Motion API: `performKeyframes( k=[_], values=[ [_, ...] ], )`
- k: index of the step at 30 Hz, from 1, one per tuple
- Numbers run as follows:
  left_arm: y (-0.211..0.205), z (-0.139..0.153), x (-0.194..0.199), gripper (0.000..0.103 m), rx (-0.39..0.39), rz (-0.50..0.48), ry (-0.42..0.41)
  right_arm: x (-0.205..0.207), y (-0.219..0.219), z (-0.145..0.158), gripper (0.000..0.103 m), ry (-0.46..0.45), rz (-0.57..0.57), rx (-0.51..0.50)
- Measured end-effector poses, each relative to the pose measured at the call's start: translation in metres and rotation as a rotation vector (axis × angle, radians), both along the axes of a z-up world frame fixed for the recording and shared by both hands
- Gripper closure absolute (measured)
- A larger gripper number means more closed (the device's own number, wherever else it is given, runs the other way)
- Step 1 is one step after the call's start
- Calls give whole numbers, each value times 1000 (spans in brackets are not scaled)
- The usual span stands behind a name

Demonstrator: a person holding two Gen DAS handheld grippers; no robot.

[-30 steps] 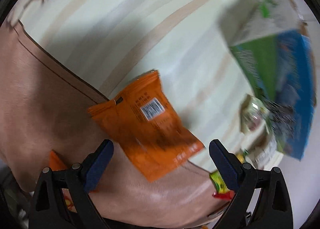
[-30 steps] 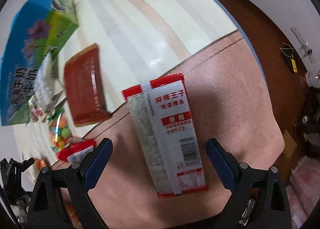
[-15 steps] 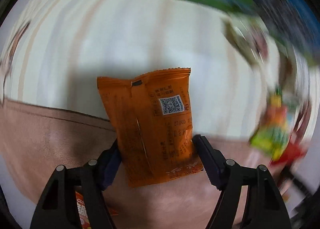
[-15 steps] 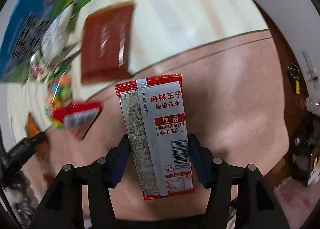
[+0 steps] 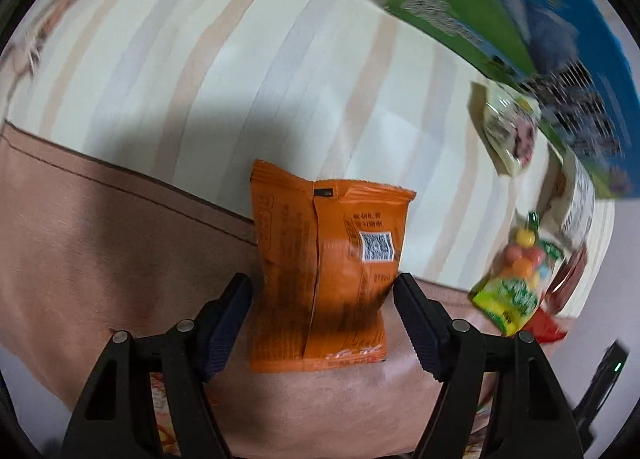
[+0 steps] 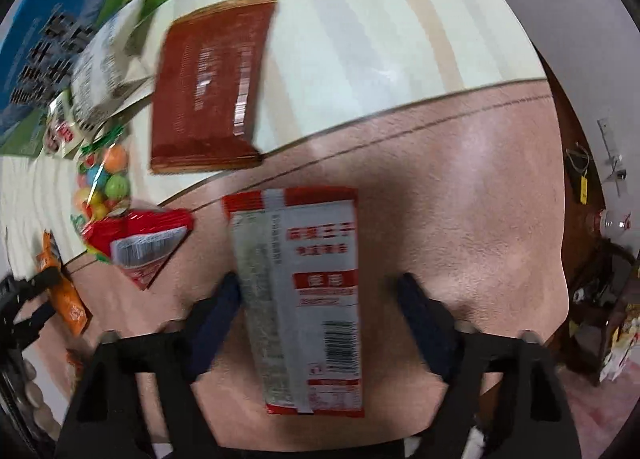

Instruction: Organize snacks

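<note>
An orange snack packet [image 5: 324, 279] stands between the fingers of my left gripper [image 5: 322, 323]. The right pad touches its edge and the left pad is very close to it, so the grip looks closed on it. It also shows in the right wrist view [image 6: 64, 291]. A red and silver spicy-strip packet [image 6: 308, 299] lies between the fingers of my right gripper [image 6: 320, 323]. The left finger touches its edge and a gap shows at the right finger.
A brown table edge [image 5: 100, 239] borders a striped cream cloth [image 5: 240, 59]. A blue and green milk carton box [image 5: 540, 19], a brown packet [image 6: 208, 87], a candy bag [image 6: 104, 187], a red packet [image 6: 140, 243] and small pouches [image 5: 512, 131] lie around.
Both grippers have closed in from wide open around their packets. The orange packet has turned upright between the left fingers. The right gripper's gap looks slightly wider than half a second ago.
</note>
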State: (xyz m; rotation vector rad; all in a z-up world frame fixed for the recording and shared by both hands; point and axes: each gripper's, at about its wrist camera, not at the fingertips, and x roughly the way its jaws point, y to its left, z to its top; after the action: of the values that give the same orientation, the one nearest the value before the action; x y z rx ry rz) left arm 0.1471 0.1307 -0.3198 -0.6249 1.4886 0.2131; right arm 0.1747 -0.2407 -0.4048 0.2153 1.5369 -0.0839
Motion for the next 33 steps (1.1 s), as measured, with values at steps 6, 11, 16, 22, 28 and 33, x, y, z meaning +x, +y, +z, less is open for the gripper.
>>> performKeyframes(
  k=[6,11,16,22,28,33],
  values=[
    [6,-5,21,32,57,-65,-19,-4,56,11,48,-4,64,22],
    [-32,2,10,40,131,-257,-17,-27,83,17,50,7,107,41],
    [-58,-9,-25,39,126,-355,19,-60,108,13,47,28,171,31],
    [-81,-20,-30,37,160,-385,21,-69,121,-2,36,45,199,20],
    [-95,-30,-18,39,170,-382,16,-53,109,-19,45,41,205,-15],
    [-115,-21,-16,44,173,-388,-1,-59,105,-11,55,18,199,-6]
  ],
)
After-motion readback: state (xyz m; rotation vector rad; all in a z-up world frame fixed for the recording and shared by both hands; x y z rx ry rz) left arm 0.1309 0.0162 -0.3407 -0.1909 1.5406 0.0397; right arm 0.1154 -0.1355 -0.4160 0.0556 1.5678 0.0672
